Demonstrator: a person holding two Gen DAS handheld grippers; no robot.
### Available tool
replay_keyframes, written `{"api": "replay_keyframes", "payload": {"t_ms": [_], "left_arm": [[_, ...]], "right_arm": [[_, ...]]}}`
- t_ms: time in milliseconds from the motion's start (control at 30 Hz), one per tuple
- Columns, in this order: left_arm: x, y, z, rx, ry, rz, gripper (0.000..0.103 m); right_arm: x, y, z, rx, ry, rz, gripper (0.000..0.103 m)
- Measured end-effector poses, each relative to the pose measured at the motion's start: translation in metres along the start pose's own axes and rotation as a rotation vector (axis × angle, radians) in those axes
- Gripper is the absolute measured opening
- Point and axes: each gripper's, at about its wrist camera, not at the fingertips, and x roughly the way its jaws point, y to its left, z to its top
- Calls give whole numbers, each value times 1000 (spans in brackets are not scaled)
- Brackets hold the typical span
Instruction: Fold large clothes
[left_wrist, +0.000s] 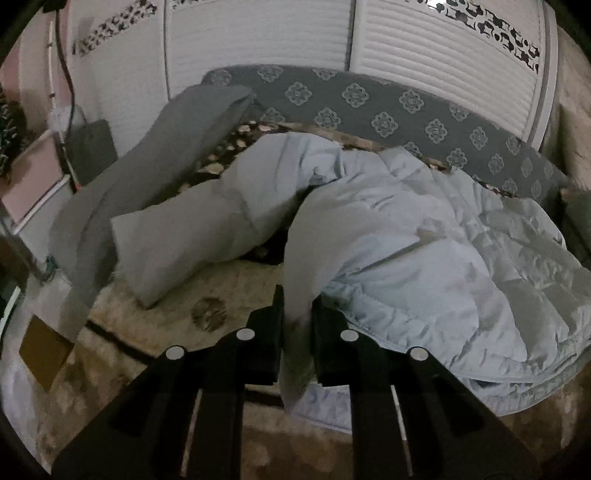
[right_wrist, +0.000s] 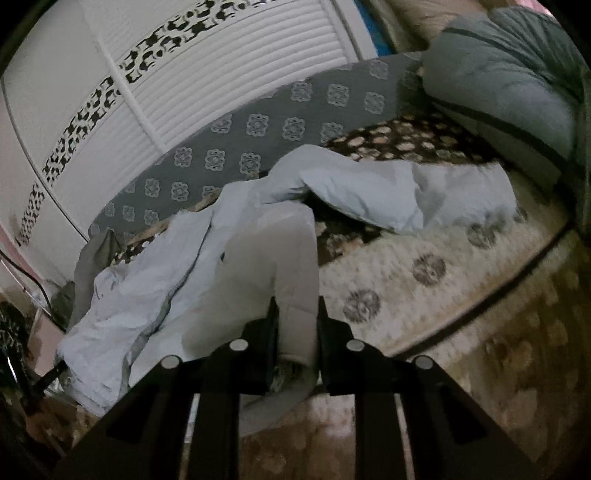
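Pinching 2 hems of the pale blue puffer jacket (left_wrist: 424, 258) in clamped jaws, both grippers lift it off the bed (left_wrist: 166, 314); next, carry toward 12 o'clock, evenly.

Left tool (left_wrist: 297, 314), right tool (right_wrist: 295, 321) clamped

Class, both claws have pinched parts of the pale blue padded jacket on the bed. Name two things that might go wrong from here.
1. The left claw grips only a narrow strip of the pale blue padded jacket; the slippery fabric may pull free.
2. The right claw holds one sleeve, while the other sleeve lies sprawled across the patterned blanket, so lifting may bunch the jacket rather than fold it.
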Motion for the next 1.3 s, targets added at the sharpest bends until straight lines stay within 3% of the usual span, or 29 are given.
{"api": "replay_keyframes", "payload": {"t_ms": [100, 133, 200, 300, 333, 367, 400, 433, 500, 533, 667, 767, 867, 967, 1167, 1300], "left_arm": [[-26, 8, -18, -69, -26, -3, 13], [-32, 10, -23, -103, -22, -5, 13], [-38, 13, -29, -152, -9, 1, 13], [-42, 16, -28, -210, -3, 37, 18], [-52, 21, -26, -234, -43, 86, 25], [-67, 28, -24, -273, -109, 140, 40], [-81, 38, -26, -309, -164, 161, 78], [-94, 44, -25, -354, -230, 192, 99], [-109, 48, -17, -395, -323, 240, 100], [-108, 46, -8, -371, -332, 243, 100], [-82, 36, 26, -318, -278, 201, 100], [-63, 34, 49, -271, -254, 205, 100], [-26, 25, 74, -232, -211, 173, 100], [15, 11, 90, -185, -173, 195, 100], [89, 9, 89, -91, -92, 237, 100], [137, 32, 69, -168, 12, 239, 100]], "right_arm": [[-21, -10, -14, 63, -45, -21, 19], [-30, -11, -14, 76, -73, -32, 8], [-57, -19, -13, 128, -180, -118, 8], [-63, -32, -10, 212, -196, -95, 13], [-59, -34, -9, 217, -186, -103, 20], [-56, -34, -9, 220, -183, -107, 28], [-53, -36, -7, 229, -181, -118, 51], [-52, -37, -6, 238, -186, -125, 68], [-50, -41, 0, 247, -197, -136, 72], [-48, -44, 5, 247, -195, -145, 73], [-37, -47, 45, 224, -199, -165, 73], [-25, -59, 76, 206, -209, -211, 82], [-6, -90, 94, 295, -193, -220, 82], [27, -128, 97, 378, -154, -249, 82], [85, -192, 87, 464, -88, -328, 82], [109, -212, 97, 472, -96, -341, 82]]}}
